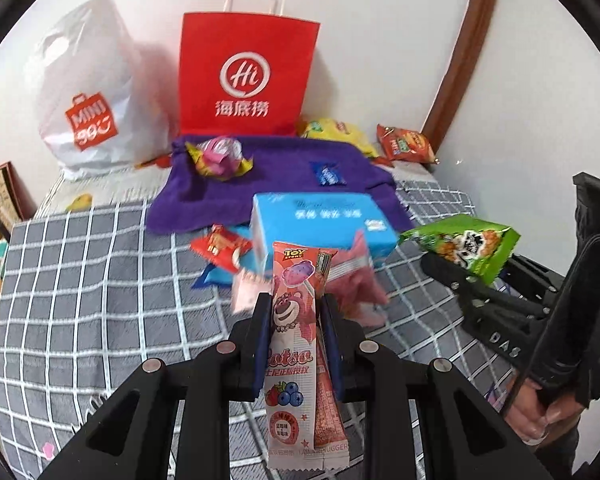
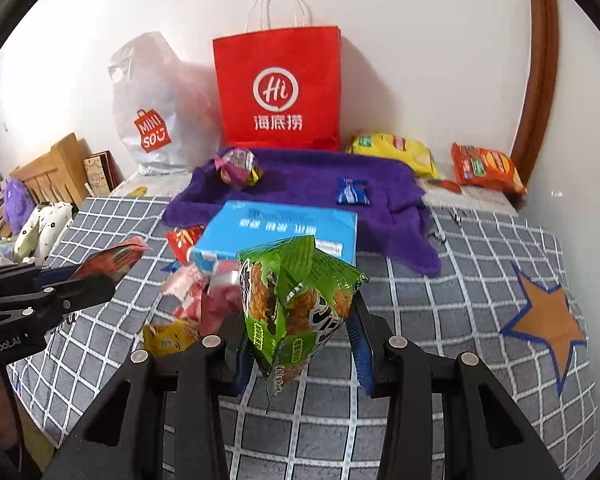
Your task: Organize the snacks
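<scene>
My left gripper (image 1: 294, 308) is shut on a long pink bear-print snack packet (image 1: 290, 344), held upright above the checked bedspread. To its right, my right gripper (image 2: 300, 320) is shut on a green snack bag (image 2: 296, 304); that green snack bag (image 1: 464, 246) also shows at the right of the left wrist view. The left gripper (image 2: 96, 268) with the pink packet's end appears at the left of the right wrist view. A blue box (image 1: 320, 224) lies ahead, with pink packets (image 2: 198, 296), a red packet (image 1: 220, 246) and a yellow packet (image 2: 168, 336) around it.
A red paper bag (image 1: 246, 76) and a white plastic bag (image 1: 86, 92) stand against the wall. A purple towel (image 2: 308, 192) carries a wrapped ball snack (image 2: 238, 168) and a small blue packet (image 2: 352, 191). Yellow (image 2: 394, 152) and orange (image 2: 486, 168) chip bags lie at the back right.
</scene>
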The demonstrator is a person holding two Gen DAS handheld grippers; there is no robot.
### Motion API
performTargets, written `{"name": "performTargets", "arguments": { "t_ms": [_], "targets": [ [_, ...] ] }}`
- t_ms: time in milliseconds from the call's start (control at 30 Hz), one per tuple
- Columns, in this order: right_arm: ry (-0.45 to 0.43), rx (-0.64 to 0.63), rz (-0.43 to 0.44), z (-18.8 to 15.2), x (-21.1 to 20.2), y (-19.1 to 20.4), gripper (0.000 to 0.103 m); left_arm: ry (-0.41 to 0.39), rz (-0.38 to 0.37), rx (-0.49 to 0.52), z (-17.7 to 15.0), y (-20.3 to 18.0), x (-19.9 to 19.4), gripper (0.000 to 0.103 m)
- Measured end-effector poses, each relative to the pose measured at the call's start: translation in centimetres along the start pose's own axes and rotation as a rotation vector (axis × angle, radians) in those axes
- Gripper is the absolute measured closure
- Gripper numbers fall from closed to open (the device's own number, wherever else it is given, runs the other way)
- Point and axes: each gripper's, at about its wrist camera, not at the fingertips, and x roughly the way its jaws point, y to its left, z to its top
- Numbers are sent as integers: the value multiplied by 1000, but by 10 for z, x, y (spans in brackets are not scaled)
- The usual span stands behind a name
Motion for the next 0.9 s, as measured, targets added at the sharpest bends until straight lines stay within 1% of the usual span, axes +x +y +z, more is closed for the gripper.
{"name": "performTargets", "arguments": {
  "t_ms": [167,367,567,733,900],
  "targets": [
    [-10,6,5,20,3,-3,62,-12,-6,-3,19,-2,-1,80],
    [-11,20,-36,44,9,-12,62,-14,-37,-22,42,1,2,80],
    [-13,43,-31,67,20,-21,62,-19,-10,-17,62,4,8,80],
    [-10,55,-6,94,32,-25,62,-26,9,-6,77,6,13,80],
    [-30,41,-25,124,42,-24,62,-27,16,-15,99,13,21,80]
  ]
}}
